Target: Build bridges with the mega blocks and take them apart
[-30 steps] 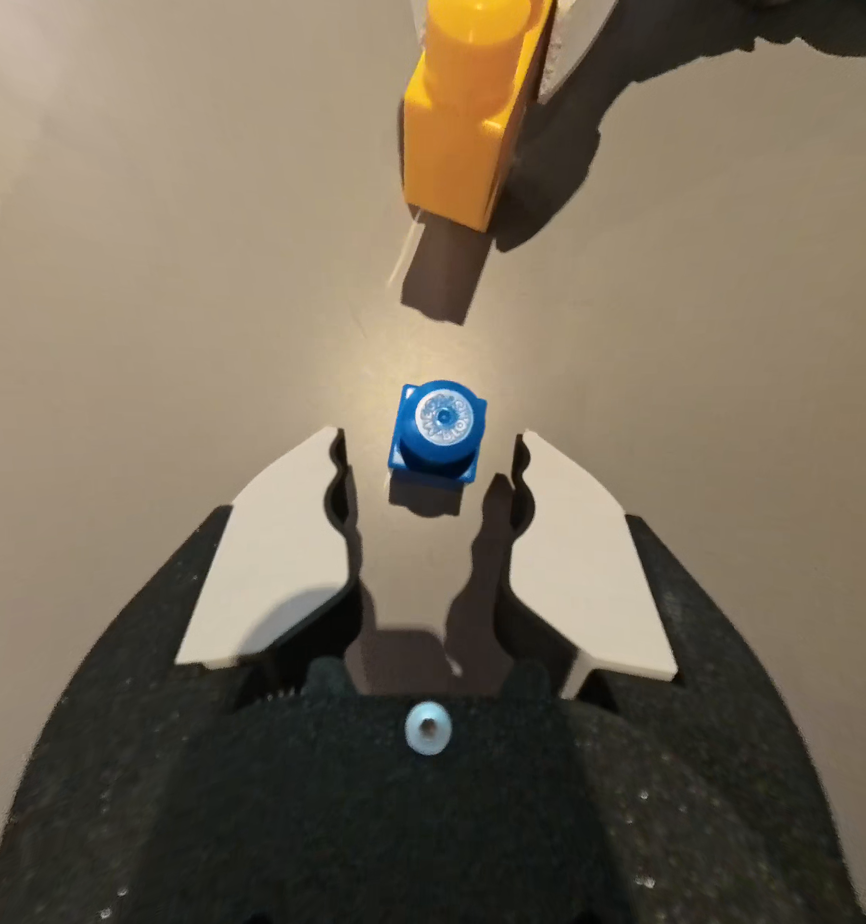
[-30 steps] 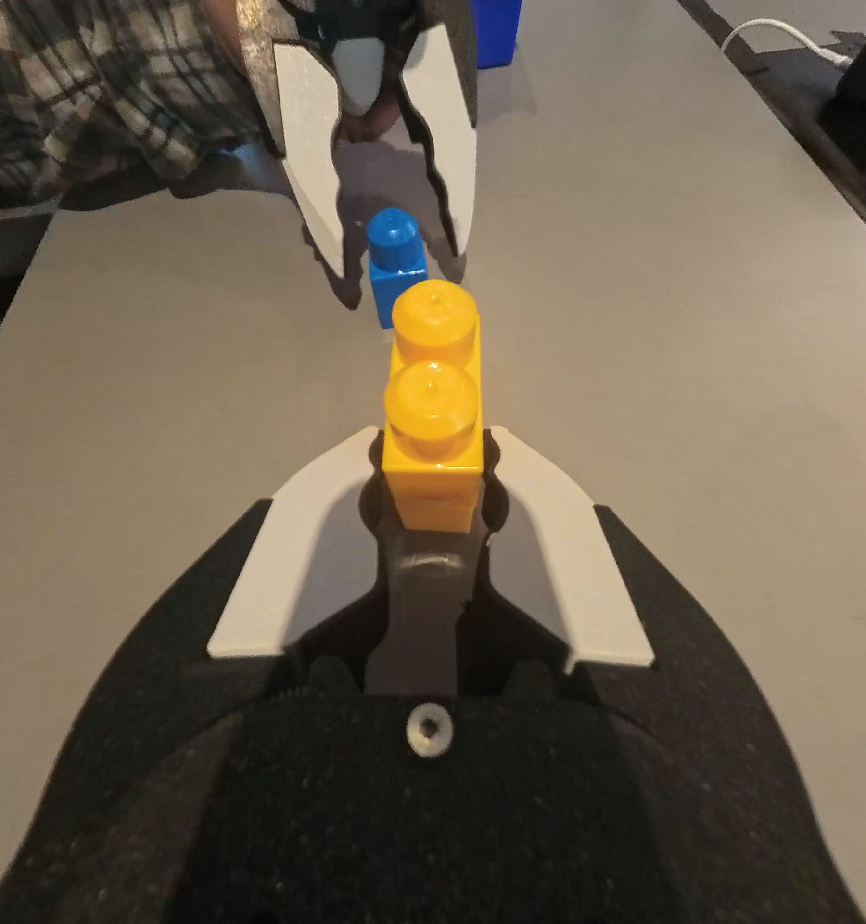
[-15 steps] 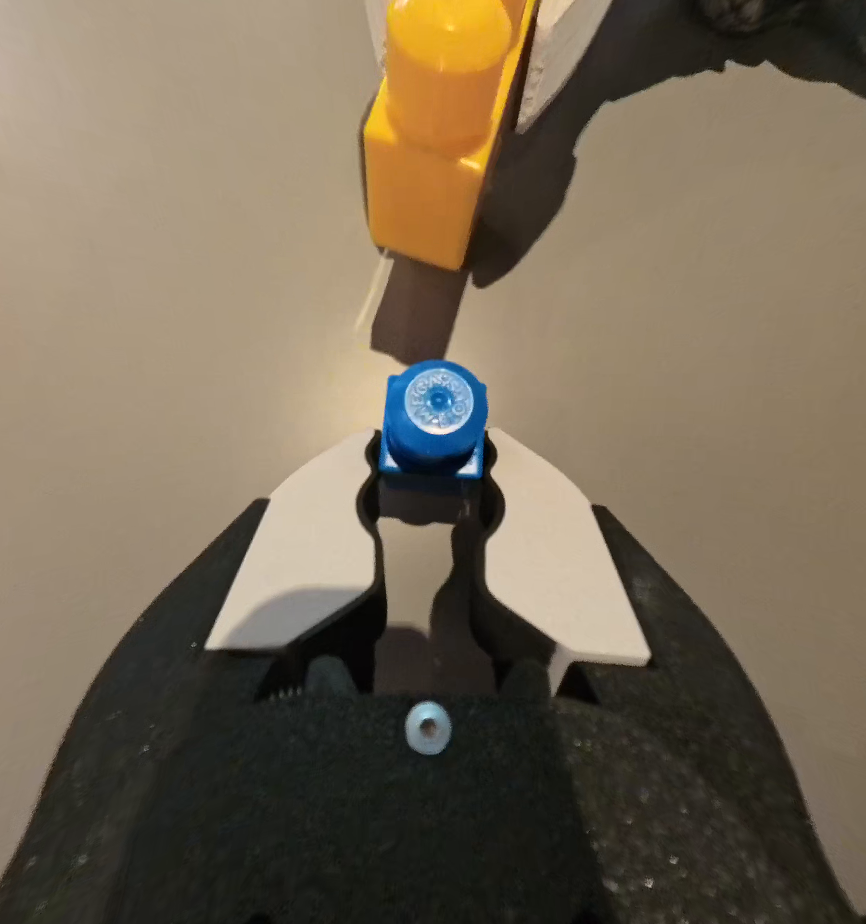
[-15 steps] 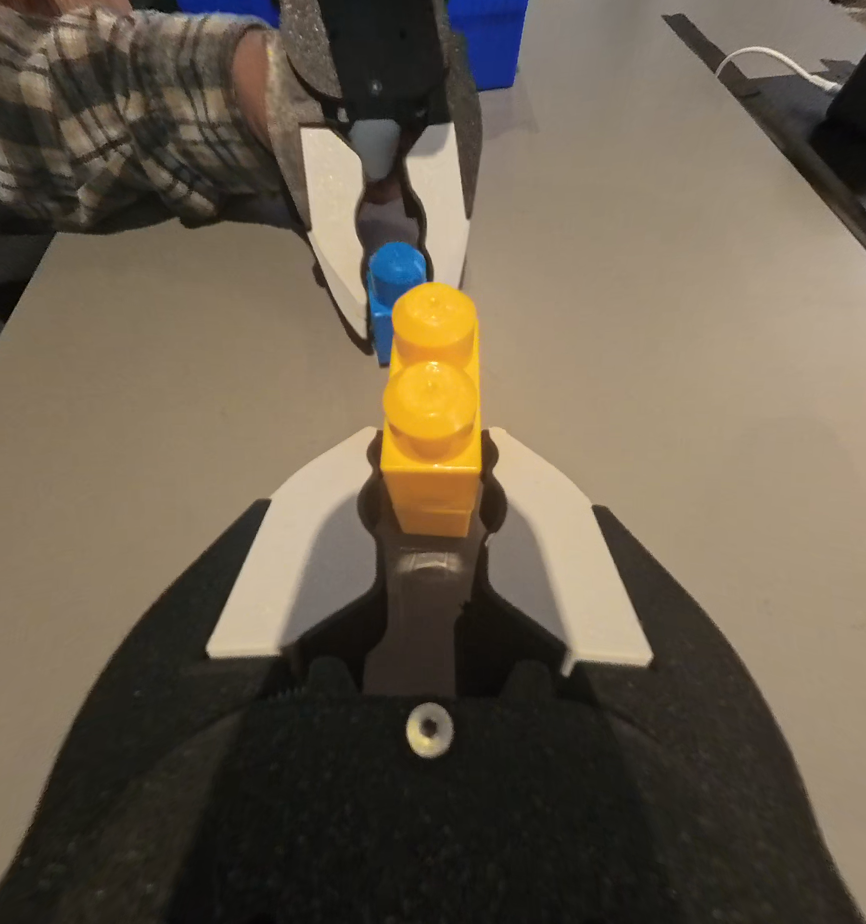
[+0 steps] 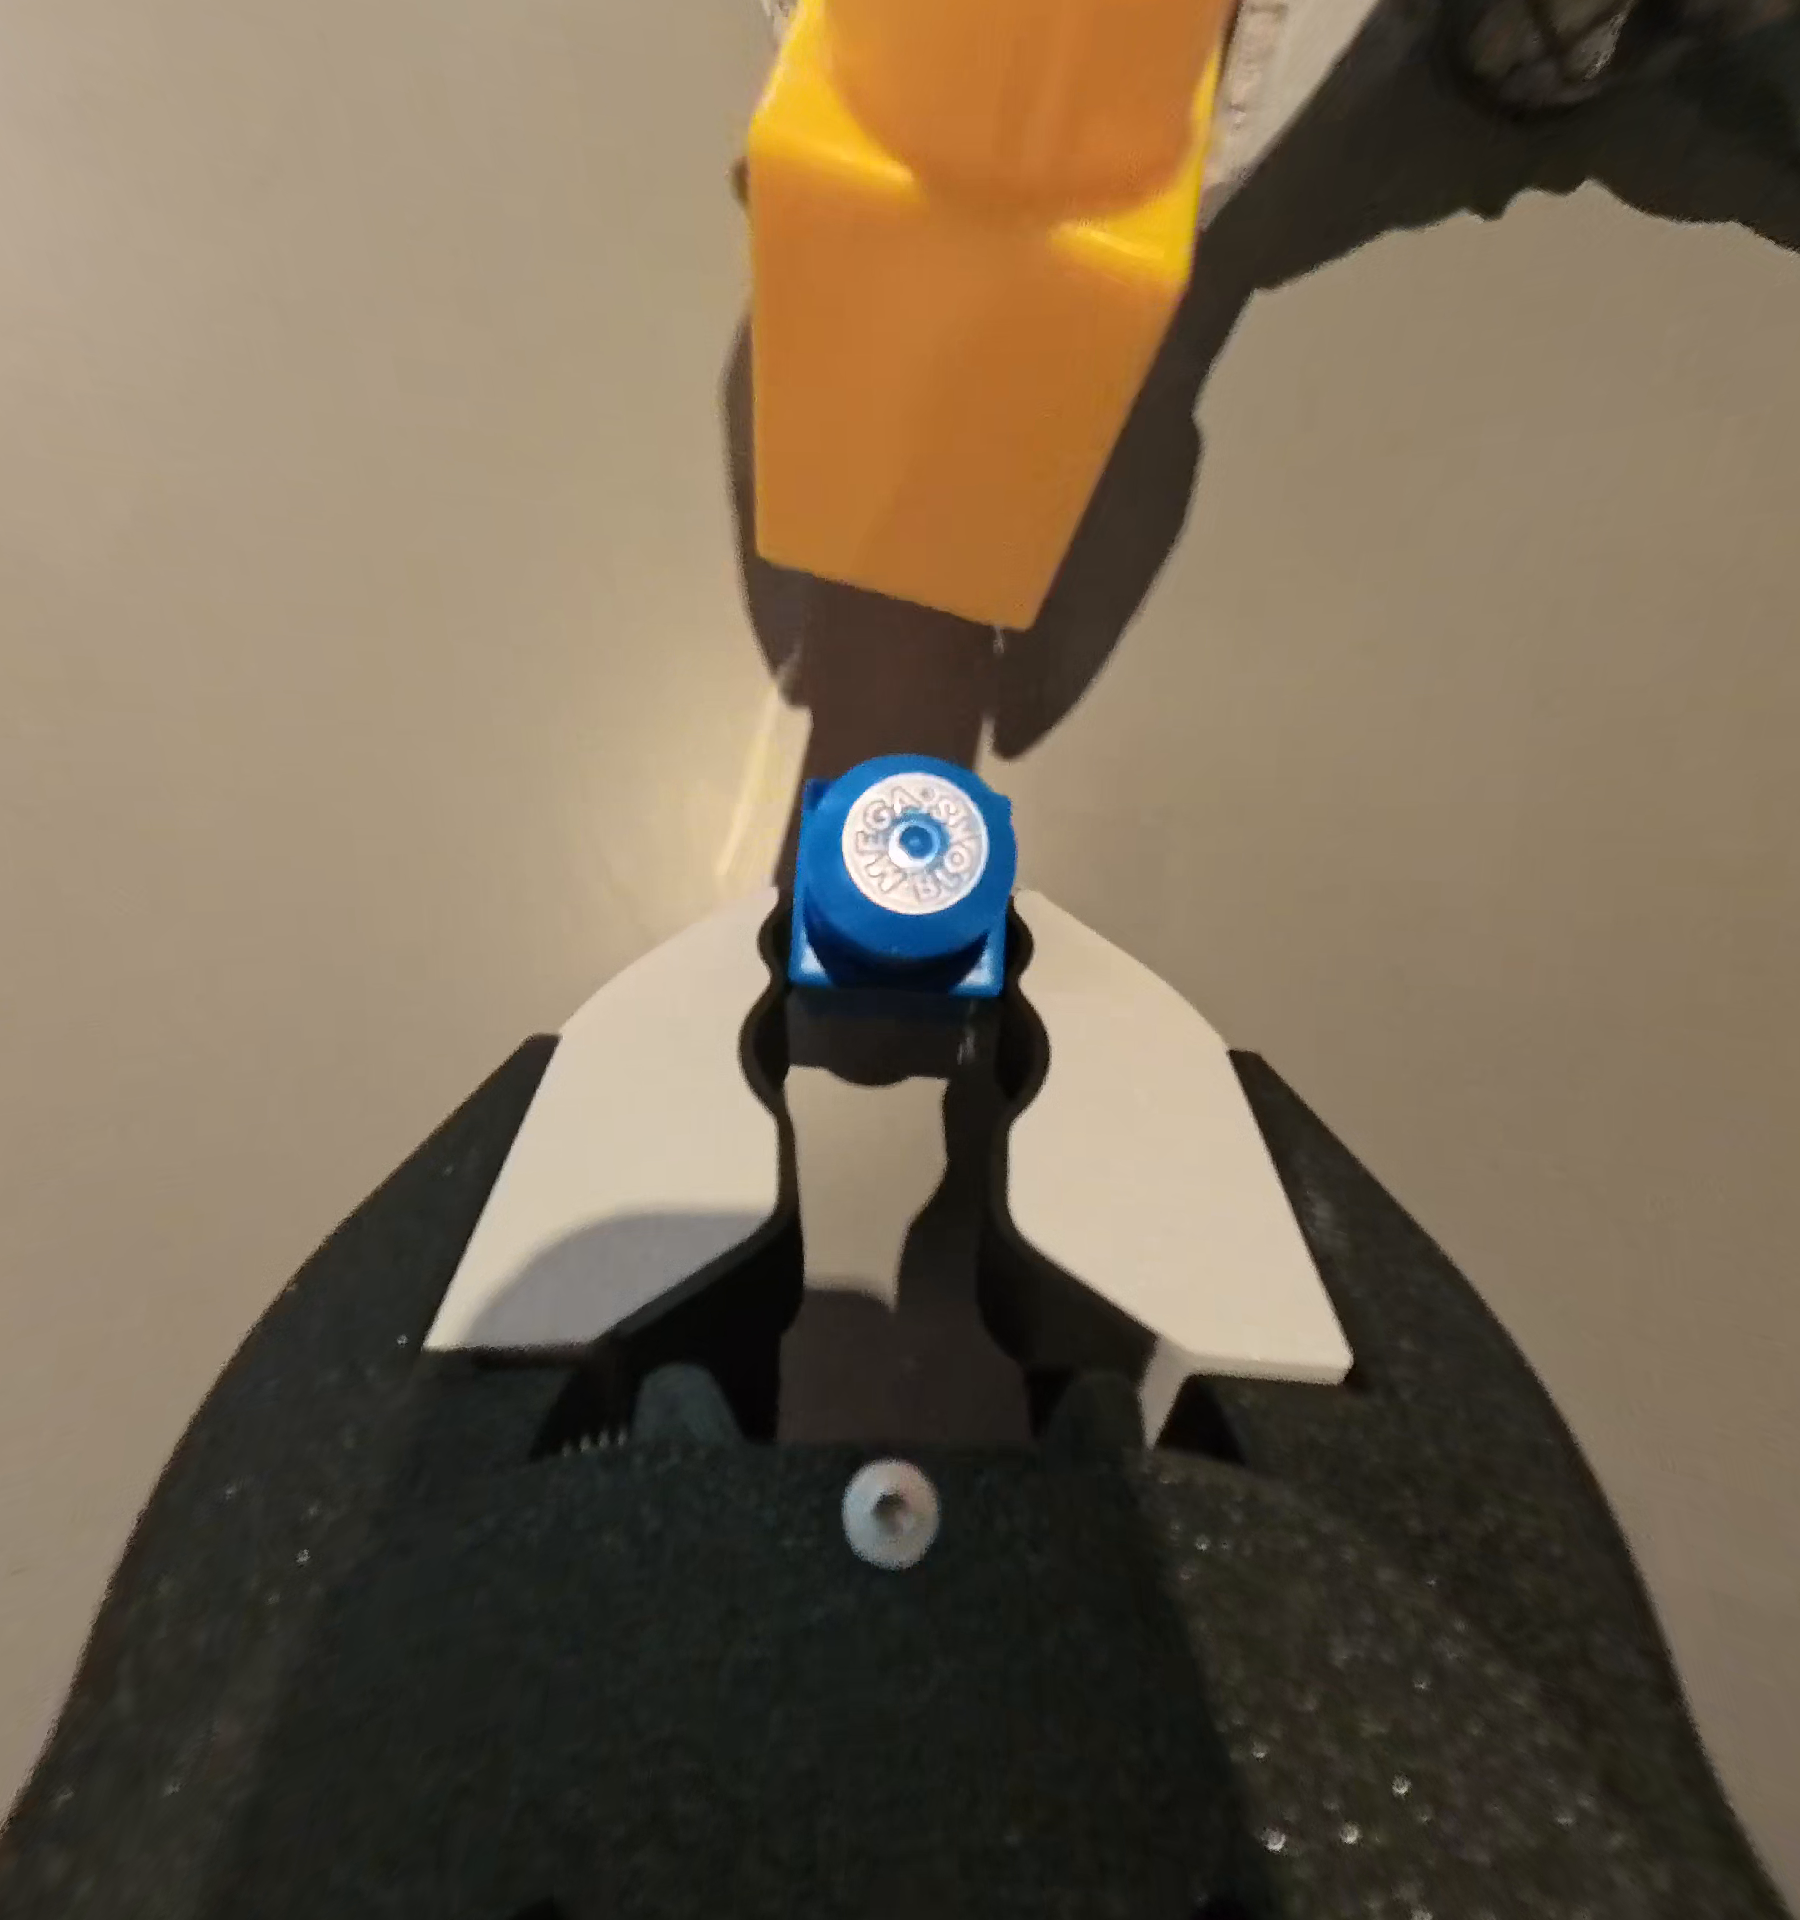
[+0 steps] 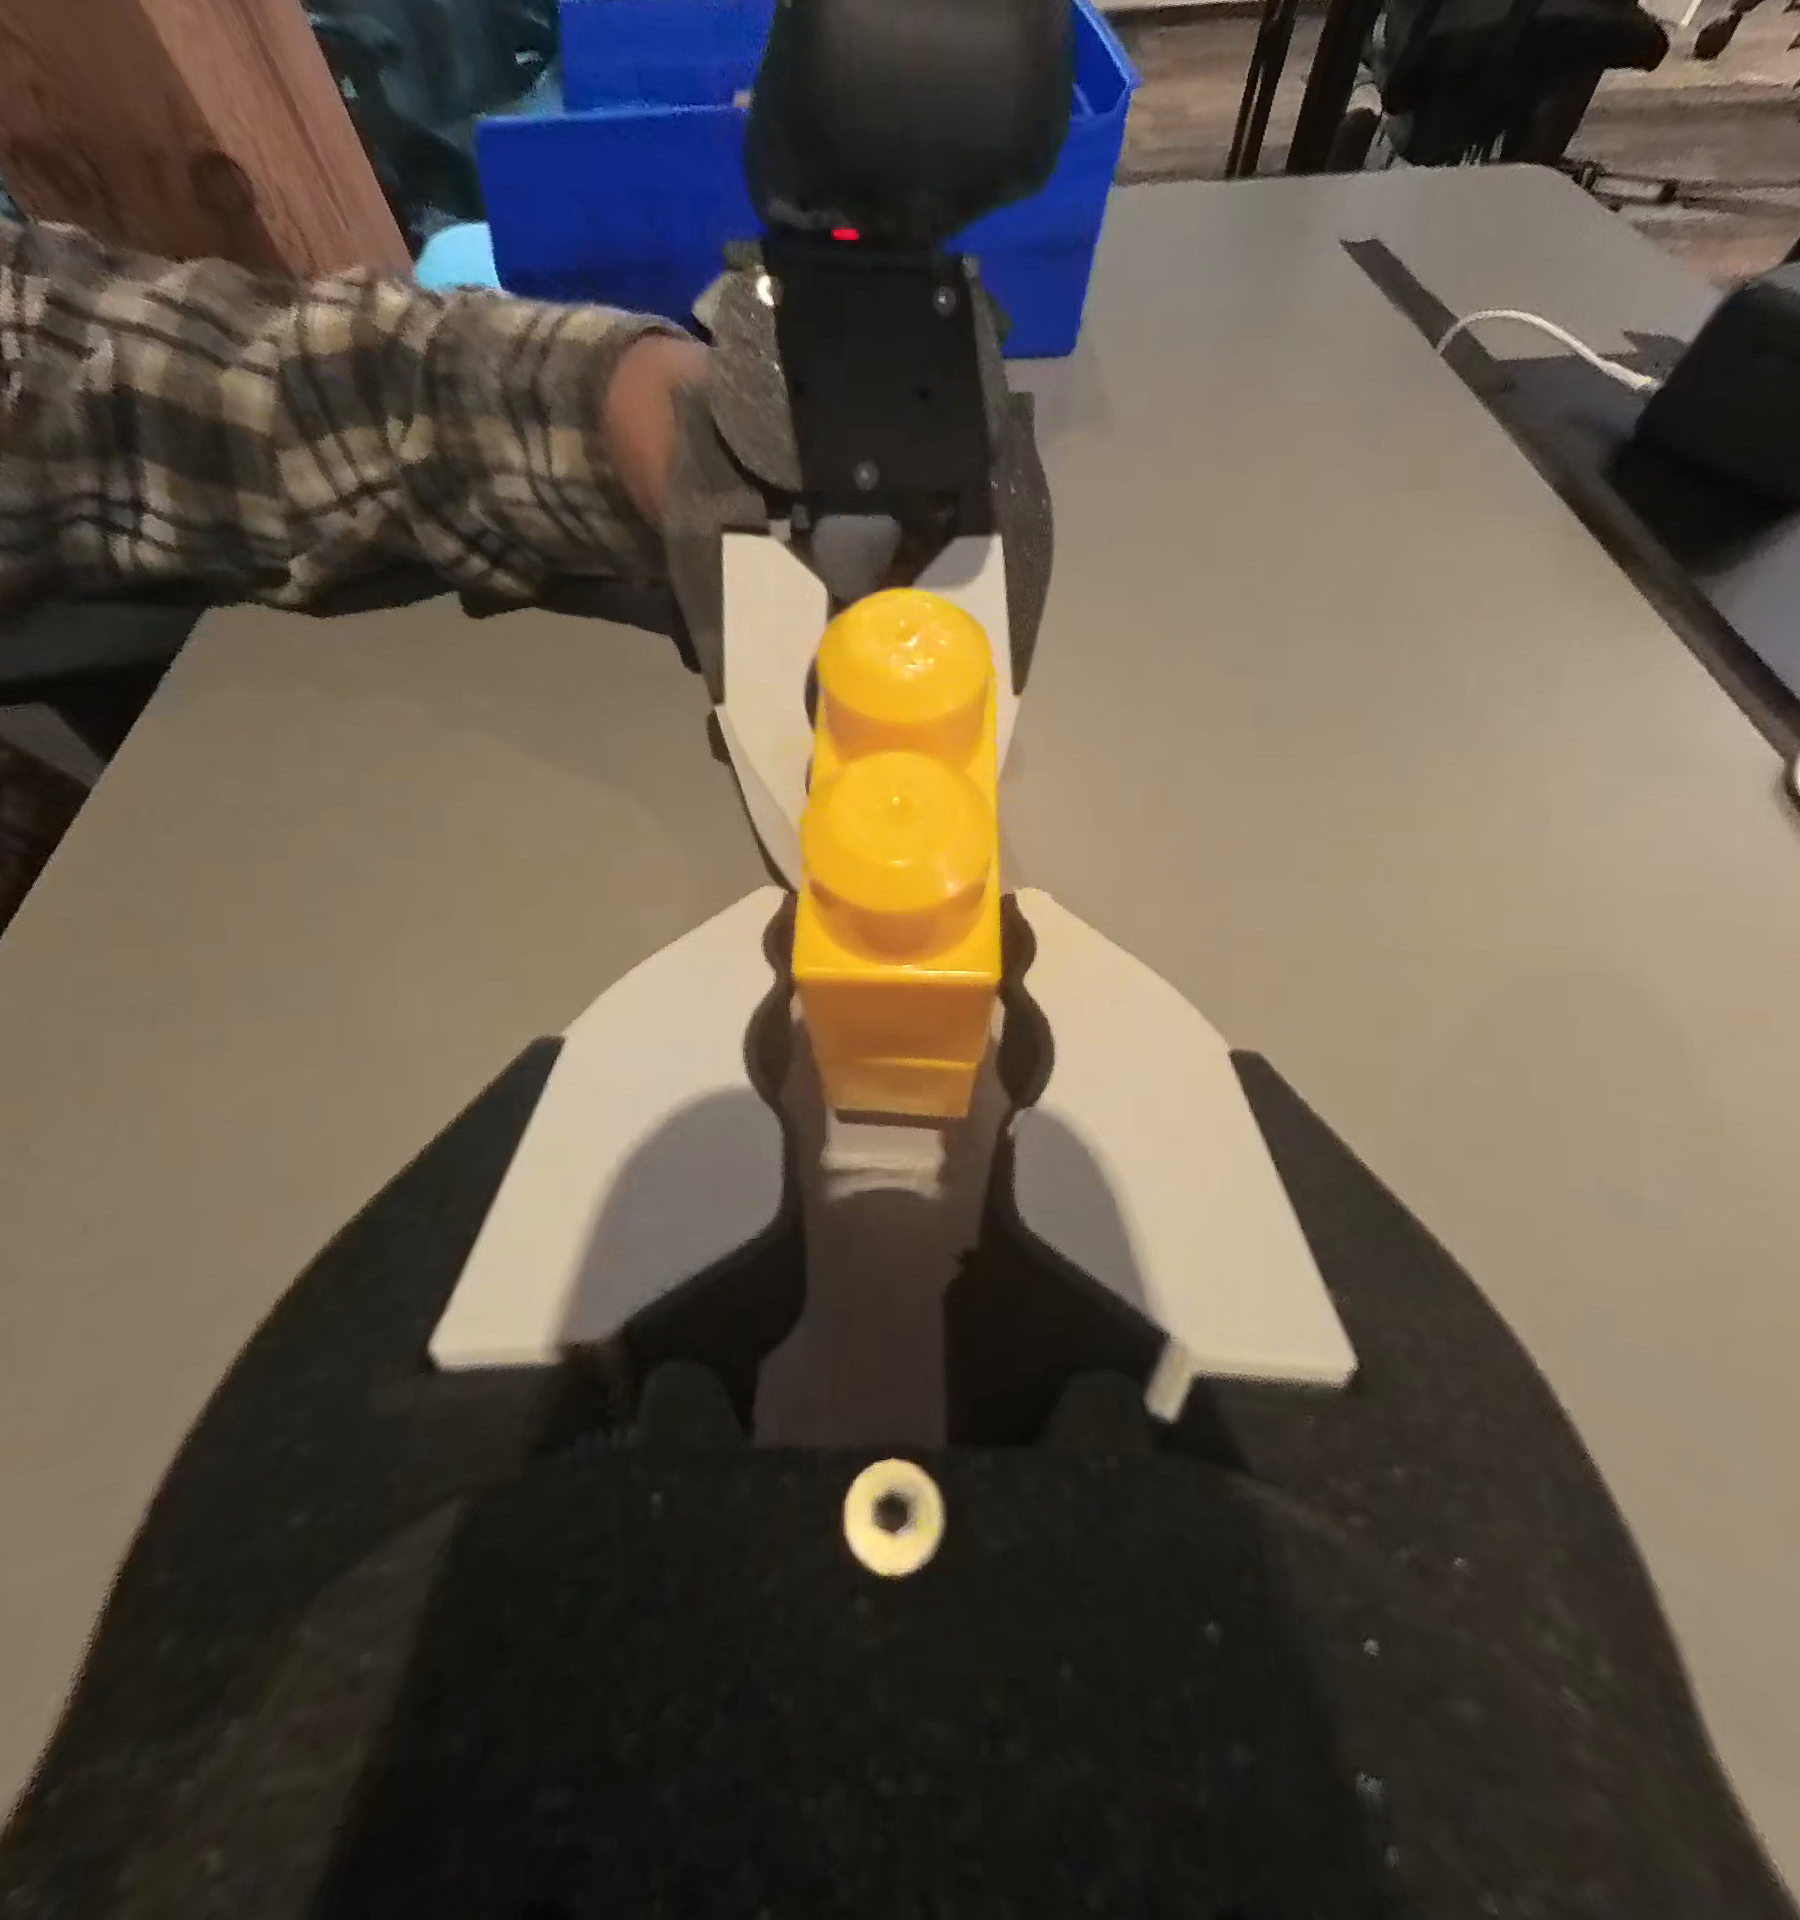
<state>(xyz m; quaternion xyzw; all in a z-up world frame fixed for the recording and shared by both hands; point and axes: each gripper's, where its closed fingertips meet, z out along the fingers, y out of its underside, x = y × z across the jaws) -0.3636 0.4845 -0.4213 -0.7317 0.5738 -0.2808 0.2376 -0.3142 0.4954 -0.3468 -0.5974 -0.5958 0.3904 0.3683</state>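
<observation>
My left gripper [image 5: 898, 945] is shut on a small blue one-stud block [image 5: 906, 883], its stud facing the camera, just above the grey table [image 5: 304, 623]. My right gripper [image 6: 896, 935] is shut on a yellow two-stud block [image 6: 896, 894], held level above the table. In the left wrist view the yellow block [image 5: 958, 353] hangs close above and just beyond the blue one. In the right wrist view the left gripper's white fingers [image 6: 766, 665] show right behind the yellow block, and the blue block is hidden.
A blue bin [image 6: 647, 197] stands at the table's far edge behind the left gripper. A person's plaid sleeve [image 6: 252, 447] reaches in from the left. A dark box [image 6: 1748, 405] and a white cable [image 6: 1530, 343] lie at the right edge. The grippers' ends are close to 9 centimeters from one another.
My left gripper closed on the blue block and lifted it. The right gripper brought the yellow block nearer, so it now hangs just above and beyond the blue one.
</observation>
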